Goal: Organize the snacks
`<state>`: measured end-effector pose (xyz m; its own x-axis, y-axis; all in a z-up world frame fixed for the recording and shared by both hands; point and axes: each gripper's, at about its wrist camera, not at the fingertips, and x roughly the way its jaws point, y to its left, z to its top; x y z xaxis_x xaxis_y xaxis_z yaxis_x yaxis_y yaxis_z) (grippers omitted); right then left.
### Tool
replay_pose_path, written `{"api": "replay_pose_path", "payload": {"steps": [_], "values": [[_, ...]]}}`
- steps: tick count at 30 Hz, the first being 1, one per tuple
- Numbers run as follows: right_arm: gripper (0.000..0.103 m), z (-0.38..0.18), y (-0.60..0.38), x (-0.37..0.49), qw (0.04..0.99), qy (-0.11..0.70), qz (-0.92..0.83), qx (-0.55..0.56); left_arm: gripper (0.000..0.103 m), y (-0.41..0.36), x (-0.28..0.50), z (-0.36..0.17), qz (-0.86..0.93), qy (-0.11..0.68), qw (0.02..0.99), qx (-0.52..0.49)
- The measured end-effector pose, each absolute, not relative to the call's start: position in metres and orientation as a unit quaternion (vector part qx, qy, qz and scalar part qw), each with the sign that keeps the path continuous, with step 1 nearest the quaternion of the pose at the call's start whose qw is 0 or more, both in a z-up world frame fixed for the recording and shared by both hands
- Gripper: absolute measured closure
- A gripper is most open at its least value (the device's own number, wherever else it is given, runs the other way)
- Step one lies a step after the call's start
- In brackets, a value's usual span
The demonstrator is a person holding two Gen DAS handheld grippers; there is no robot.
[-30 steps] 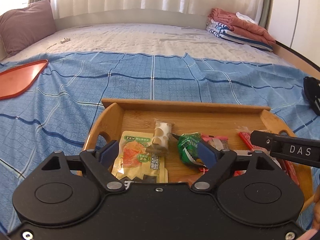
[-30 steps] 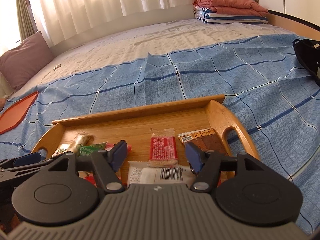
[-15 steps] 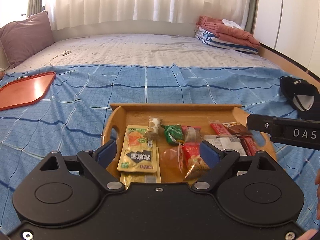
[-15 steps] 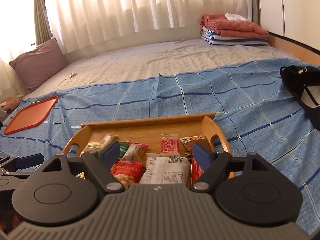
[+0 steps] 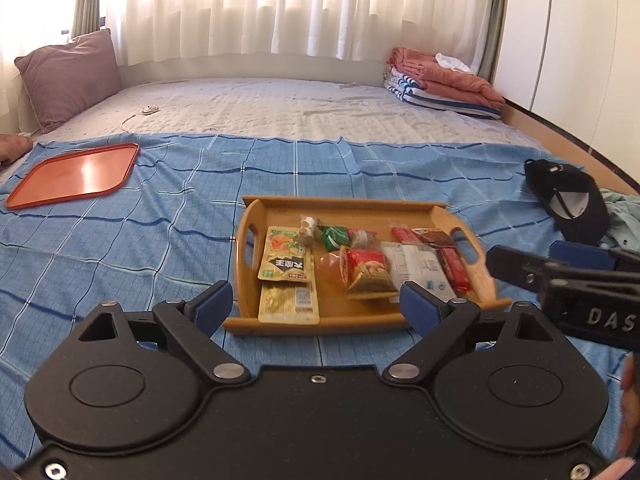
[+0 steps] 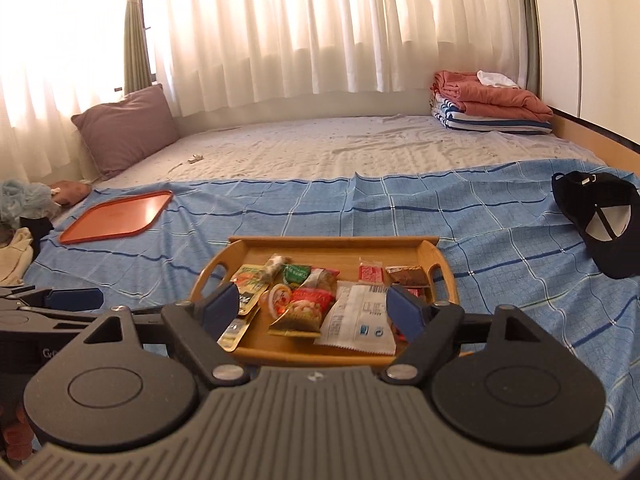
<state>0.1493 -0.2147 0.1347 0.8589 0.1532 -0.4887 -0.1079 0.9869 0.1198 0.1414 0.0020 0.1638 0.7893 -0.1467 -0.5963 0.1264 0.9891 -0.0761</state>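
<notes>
Receded wooden tray [image 5: 442, 210]; right hand-held gripper [image 5: 560, 256] cropped.

Assorted snack packets [image 5: 362, 268] lying flat inside wooden handled tray [image 5: 245, 240] on blue checked bedspread.

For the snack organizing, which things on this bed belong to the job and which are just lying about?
Belongs to the job:
wooden tray
snack packets in it
orange tray, possibly, as it lies bare
left gripper and right gripper, both open, holding nothing

Just lying about:
black cap
purple pillow
folded blankets
blue checked sheet
</notes>
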Motion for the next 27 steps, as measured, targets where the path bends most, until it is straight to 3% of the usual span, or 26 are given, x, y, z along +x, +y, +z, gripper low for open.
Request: {"api": "replay_pose_path", "payload": {"steps": [15, 27], "values": [[0.013, 0.160, -0.216, 0.049, 0.978, 0.196, 0.076, 0.017, 0.009, 0.022, 0.038, 0.193, -0.096, 0.279, 0.955, -0.029], [0.011, 0.110, -0.216, 0.006, 0.980, 0.186, 0.068, 0.003, 0.005, 0.039, 0.006, 0.130, -0.068, 0.281, 0.957, -0.040]]}}
